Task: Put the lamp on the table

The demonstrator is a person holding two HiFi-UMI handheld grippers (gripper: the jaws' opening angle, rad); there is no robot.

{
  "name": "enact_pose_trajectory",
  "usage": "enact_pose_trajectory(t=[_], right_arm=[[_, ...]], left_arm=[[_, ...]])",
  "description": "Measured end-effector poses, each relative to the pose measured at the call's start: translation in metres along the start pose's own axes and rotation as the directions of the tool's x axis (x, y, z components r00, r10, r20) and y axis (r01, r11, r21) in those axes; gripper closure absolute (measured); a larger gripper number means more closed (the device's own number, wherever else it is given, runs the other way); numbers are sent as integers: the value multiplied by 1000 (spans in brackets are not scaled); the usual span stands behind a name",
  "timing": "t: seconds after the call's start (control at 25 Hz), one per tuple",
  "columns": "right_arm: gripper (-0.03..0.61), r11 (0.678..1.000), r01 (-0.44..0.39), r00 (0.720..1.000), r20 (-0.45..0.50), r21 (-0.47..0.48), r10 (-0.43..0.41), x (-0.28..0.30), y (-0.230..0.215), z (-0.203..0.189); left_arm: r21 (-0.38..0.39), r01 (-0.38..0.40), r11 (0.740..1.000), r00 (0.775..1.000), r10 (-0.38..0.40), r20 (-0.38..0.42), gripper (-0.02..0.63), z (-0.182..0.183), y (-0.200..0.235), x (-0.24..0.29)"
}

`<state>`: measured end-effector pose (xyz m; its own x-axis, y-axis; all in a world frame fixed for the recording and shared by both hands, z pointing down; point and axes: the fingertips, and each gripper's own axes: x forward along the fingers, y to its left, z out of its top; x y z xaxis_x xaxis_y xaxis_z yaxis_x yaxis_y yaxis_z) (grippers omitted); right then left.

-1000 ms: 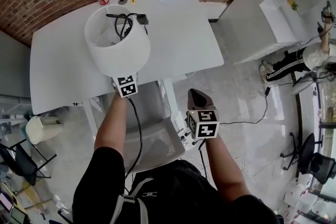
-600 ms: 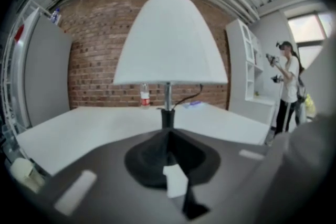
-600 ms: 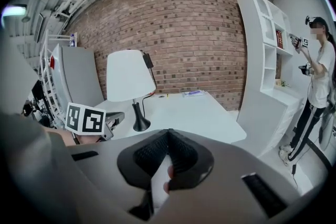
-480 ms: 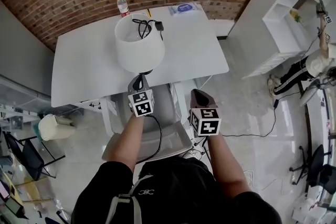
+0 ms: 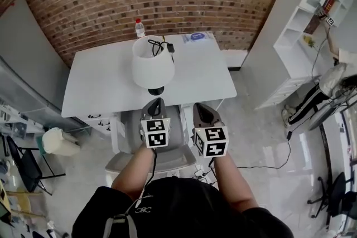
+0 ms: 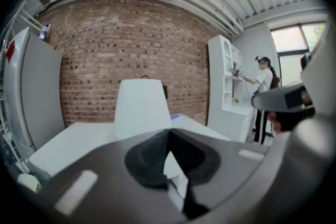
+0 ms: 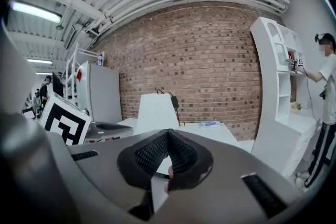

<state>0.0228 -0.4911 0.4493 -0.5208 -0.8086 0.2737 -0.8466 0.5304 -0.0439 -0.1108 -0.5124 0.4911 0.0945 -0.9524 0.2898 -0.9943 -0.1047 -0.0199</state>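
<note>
Pulled back from the lamp [image 5: 153, 64], the left hand-held gripper [image 5: 157, 102] sits closed and empty beside the equally closed right hand-held gripper [image 5: 201, 108], leaving the lamp upright on the tabletop [image 5: 100, 83], where, I'd guess, its cord [image 5: 162, 46] bundled atop the shade could slip, snag and topple it.

White-shaded lamp [image 5: 153, 66], upright on white table [image 5: 100, 86], cord apparently inside shade

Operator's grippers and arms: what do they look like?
Both the left gripper and right gripper have dark grey jaws tapering to a point, and a white cube with black square markers. A black cable trails from the left one. The person wears a black short-sleeved top.
</note>
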Motion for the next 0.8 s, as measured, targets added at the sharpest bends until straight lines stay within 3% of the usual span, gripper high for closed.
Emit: enact_pose_trajectory(t=[0.16,0.44,0.8], right_arm=[[589,999,3,998,58,42,-5,-21,-5,18],[589,998,37,998,44,55,-39,-38,-25,12],[589,998,57,997,59,-20,-55,-56,-36,11]], left_arm=[[12,34,999,999,-35,4,612,21,-30,-28],[28,93,995,995,-94,27,614,42,-71,-47],[75,152,986,987,-155,33,612,41,-109,-50]])
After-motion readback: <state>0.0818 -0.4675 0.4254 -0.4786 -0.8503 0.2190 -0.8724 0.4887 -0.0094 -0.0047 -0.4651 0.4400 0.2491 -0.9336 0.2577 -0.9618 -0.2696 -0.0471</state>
